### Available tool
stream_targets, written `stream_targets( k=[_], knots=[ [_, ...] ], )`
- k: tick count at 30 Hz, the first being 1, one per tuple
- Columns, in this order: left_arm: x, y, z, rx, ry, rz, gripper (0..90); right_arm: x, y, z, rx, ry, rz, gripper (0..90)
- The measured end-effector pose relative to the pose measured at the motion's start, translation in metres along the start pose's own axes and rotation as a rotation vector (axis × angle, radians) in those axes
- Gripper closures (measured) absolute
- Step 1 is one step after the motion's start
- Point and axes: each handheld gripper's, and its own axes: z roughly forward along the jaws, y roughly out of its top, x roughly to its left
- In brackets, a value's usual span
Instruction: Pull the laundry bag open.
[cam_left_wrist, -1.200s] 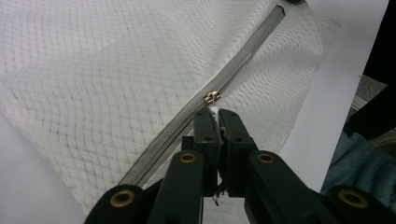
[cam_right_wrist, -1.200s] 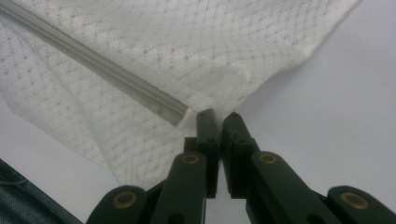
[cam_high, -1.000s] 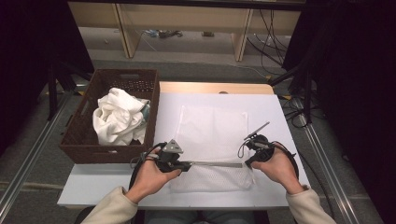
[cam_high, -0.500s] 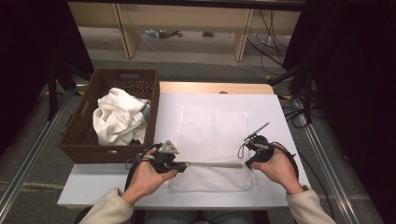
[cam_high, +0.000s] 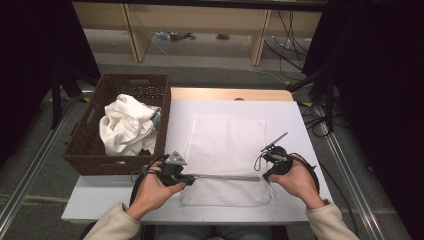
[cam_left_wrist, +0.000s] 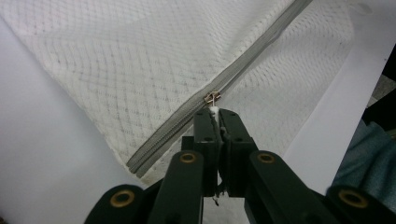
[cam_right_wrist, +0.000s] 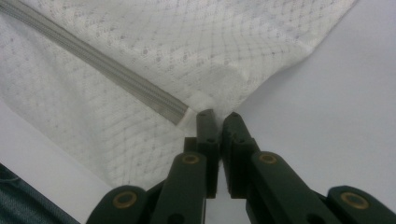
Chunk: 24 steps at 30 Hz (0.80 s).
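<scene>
Gripping one mesh bag (cam_high: 227, 150) — two tools

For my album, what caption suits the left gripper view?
Left gripper shut on the zipper pull of a white mesh laundry bag.

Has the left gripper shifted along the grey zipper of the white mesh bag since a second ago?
No. The left gripper sits at the same spot beside the brown wicker basket, shut on the zipper pull.

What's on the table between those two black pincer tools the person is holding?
In the high view, the grey zipper of the white mesh bag runs between the left gripper and the right gripper; nothing else lies there.
</scene>
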Motion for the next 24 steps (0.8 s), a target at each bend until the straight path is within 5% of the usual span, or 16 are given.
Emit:
stream_targets(
  k=[24],
  knots=[
    [0.0089,-0.0103,0.0013,0.053,0.028,-0.04,86.2,-0.0018,-0.0064,0.0066,0.02,0.005,-0.002,87.4]
  ],
)
